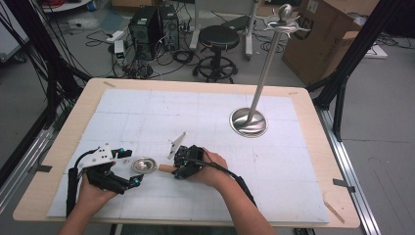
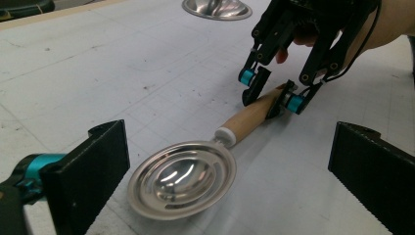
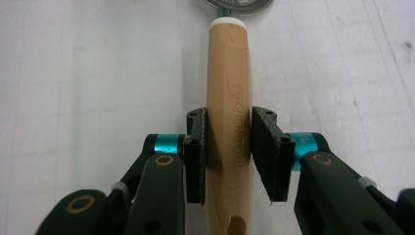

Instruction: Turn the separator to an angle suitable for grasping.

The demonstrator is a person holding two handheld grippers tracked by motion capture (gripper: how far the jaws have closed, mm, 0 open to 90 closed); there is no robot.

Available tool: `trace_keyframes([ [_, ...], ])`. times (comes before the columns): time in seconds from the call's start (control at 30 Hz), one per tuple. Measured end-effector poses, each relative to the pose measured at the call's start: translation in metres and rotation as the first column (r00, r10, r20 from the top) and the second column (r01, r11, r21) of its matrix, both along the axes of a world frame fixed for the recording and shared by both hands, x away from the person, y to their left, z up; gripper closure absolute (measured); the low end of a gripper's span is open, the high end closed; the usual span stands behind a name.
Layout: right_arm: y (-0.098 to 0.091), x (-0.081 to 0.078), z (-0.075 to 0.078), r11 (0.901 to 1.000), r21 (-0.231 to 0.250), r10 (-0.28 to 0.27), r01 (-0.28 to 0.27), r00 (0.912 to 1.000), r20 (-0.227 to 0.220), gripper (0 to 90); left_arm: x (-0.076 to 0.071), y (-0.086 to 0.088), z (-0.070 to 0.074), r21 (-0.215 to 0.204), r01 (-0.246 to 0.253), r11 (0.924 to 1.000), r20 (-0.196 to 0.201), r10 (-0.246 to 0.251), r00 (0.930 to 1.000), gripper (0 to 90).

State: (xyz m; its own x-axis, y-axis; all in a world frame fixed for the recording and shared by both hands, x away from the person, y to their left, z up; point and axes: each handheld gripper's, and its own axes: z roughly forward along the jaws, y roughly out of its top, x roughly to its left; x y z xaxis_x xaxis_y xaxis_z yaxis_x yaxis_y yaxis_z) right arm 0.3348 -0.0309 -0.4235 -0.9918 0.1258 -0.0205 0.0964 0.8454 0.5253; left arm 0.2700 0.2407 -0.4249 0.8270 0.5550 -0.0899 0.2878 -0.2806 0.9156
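Wooden handle (image 3: 229, 98) of the ladle (image 2: 182, 178) is being squeezed by the right gripper (image 3: 229, 147), jaws across its long side. Left gripper (image 2: 230, 171) is being held wide open around the bowl, beside the tall stand (image 1: 248, 122).

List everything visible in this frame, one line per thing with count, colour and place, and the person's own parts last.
Strainer ladle: 1, steel bowl with a light wooden handle, lying on the mat near the table's front.
Stand: 1, silver, round base and tall pole, right of the mat's centre.
Mat: 1, white, gridded, covering the table.
Table: 1, light wood.
Stool: 1, black, on the floor beyond the table.
Computer towers: 2, black, on the floor.
Cardboard box: 1, brown, far right.
Left gripper: 1, black, open beside the bowl.
Right gripper: 1, black, shut on the handle.
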Motion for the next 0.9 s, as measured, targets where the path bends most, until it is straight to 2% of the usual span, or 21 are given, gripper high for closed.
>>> trace_keyframes([
  [0.13, -0.001, -0.001, -0.001, 1.0, -0.004, -0.005, 0.005, 0.9999, -0.01, 65.9, -0.001, 0.002, 0.0, -0.002, -0.002, 1.0, -0.003, 0.002, 1.0, 2.3],
  [0.2, -0.003, -0.002, 0.0, 0.9999, -0.008, -0.014, 0.014, 0.9997, -0.019, 62.4, -0.002, 0.003, -0.001, -0.004, -0.007, 1.0, -0.006, 0.007, 1.0, 2.3],
  [0.3, -0.011, -0.004, 0.003, 0.9995, 0.018, -0.025, 0.026, 0.9996, -0.013, 59.6, -0.003, 0.006, -0.001, -0.004, -0.013, 0.9999, -0.006, 0.013, 0.9999, 2.3],
  [0.33, -0.016, -0.003, 0.005, 0.9989, 0.044, -0.015, 0.015, 0.9999, -0.003, 58.4, -0.003, 0.006, -0.001, -0.005, -0.015, 0.9999, -0.005, 0.015, 0.9999, 2.3],
  [0.37, -0.02, -0.004, 0.008, 0.9985, 0.05, -0.023, 0.023, 0.9997, -0.003, 57.4, -0.004, 0.007, -0.001, -0.006, -0.017, 0.9998, -0.008, 0.017, 0.9998, 2.3],
  [0.4, -0.031, -0.007, 0.012, 0.9964, 0.069, -0.049, 0.049, 0.9988, 0.0, 55.0, -0.004, 0.008, -0.001, -0.002, -0.017, 0.9998, -0.006, 0.017, 0.9998, 2.3],
  [0.43, -0.031, -0.007, 0.012, 0.9964, 0.069, -0.049, 0.049, 0.9988, 0.0, 55.0, -0.005, 0.008, -0.001, -0.005, -0.02, 0.9998, -0.009, 0.02, 0.9998, 2.3],
  [0.5, -0.043, -0.009, 0.016, 0.9935, 0.083, -0.078, 0.078, 0.997, -0.001, 53.8, -0.006, 0.009, -0.001, -0.003, -0.023, 0.9997, -0.008, 0.023, 0.9997, 2.3],
  [0.6, -0.068, -0.014, 0.024, 0.9801, 0.149, -0.134, 0.132, 0.9909, 0.007, 50.8, -0.008, 0.01, 0.0, -0.006, -0.022, 0.9997, -0.007, 0.022, 0.9997, 2.3],
  [0.7, -0.094, -0.019, 0.029, 0.9606, 0.204, -0.195, 0.189, 0.9808, 0.01, 46.6, -0.007, 0.009, -0.001, -0.002, -0.019, 0.9998, -0.008, 0.019, 0.9998, 2.3],
  [0.77, -0.11, -0.024, 0.03, 0.9441, 0.233, -0.242, 0.233, 0.9703, 0.009, 43.8, -0.006, 0.007, -0.001, -0.007, -0.016, 0.9998, -0.008, 0.016, 0.9998, 2.3],
  [0.8, -0.126, -0.029, 0.03, 0.9251, 0.268, -0.283, 0.269, 0.9591, 0.013, 41.5, -0.006, 0.006, -0.001, 0.0, -0.013, 0.9999, -0.007, 0.013, 0.9999, 2.3],
  [0.83, -0.134, -0.031, 0.03, 0.9133, 0.284, -0.306, 0.291, 0.9521, 0.007, 40.3, -0.006, 0.005, -0.001, 0.002, -0.01, 0.9999, -0.008, 0.01, 0.9999, 2.3],
  [0.87, -0.134, -0.031, 0.03, 0.9133, 0.284, -0.306, 0.291, 0.9521, 0.007, 40.3, -0.005, 0.004, -0.001, -0.001, -0.007, 1.0, -0.01, 0.007, 0.9999, 2.3],
  [0.9, -0.141, -0.034, 0.029, 0.902, 0.3, -0.327, 0.311, 0.9451, 0.004, 38.9, -0.005, 0.004, -0.001, -0.002, -0.007, 1.0, -0.008, 0.007, 0.9999, 2.3],
])
